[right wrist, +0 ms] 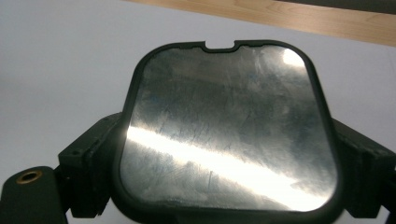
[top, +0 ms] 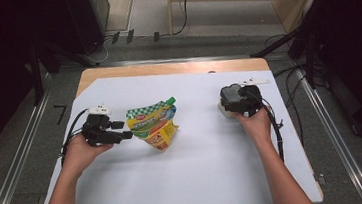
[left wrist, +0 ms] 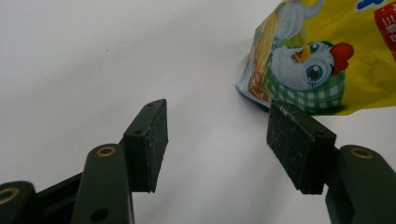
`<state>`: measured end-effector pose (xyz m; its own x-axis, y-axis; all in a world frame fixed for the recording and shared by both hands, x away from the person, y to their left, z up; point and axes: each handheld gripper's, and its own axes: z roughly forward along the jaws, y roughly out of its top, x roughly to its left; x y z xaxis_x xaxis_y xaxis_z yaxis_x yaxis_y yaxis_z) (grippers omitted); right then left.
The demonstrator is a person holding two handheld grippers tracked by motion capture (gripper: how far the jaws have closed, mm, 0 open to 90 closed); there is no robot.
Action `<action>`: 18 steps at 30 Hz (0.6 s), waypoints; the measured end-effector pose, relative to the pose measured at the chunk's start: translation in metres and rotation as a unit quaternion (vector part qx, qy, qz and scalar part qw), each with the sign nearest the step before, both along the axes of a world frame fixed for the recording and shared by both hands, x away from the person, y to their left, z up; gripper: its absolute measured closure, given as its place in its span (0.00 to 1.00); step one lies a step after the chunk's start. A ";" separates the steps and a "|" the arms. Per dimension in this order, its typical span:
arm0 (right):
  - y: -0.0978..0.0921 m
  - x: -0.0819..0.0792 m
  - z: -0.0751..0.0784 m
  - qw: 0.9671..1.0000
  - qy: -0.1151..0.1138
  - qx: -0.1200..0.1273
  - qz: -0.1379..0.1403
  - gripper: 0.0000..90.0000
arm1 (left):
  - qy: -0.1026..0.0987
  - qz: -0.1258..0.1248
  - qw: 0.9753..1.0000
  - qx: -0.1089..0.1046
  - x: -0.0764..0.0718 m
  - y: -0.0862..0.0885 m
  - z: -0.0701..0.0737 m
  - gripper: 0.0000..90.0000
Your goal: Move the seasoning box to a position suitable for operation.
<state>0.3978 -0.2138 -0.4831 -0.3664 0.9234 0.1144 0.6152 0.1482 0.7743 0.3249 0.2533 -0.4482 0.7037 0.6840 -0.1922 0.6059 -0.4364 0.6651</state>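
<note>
Yellow-green printed plastic spout pouch [top: 153, 124] with green cap: judged light, soft, crinkly, slick film; best pinched at flat sealed edge or corner, not bulging middle. Cartoon chicken and green check print. Lies left of tabletop [top: 196, 181] centre.

Left hand-held gripper [left wrist: 217, 128]: jaws spread, nothing between, pouch corner just beyond.

Right hand-held gripper [top: 239, 100] near right edge: pinching dark rounded-rectangle lid-like container [right wrist: 229, 126] with shiny scratched top; looks stiff.
</note>
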 end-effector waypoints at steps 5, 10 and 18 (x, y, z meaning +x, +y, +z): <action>0.000 0.002 -0.007 1.000 -0.009 0.004 -0.006 0.15 | 0.001 0.002 1.000 -0.001 -0.001 0.001 -0.001 0.44; 0.001 0.000 -0.009 1.000 -0.025 -0.002 -0.007 0.17 | 0.002 0.002 1.000 -0.001 -0.002 0.001 -0.002 0.43; 0.002 -0.002 -0.007 0.999 -0.032 -0.017 -0.006 0.18 | 0.005 -0.001 1.000 0.000 -0.001 0.001 -0.003 0.43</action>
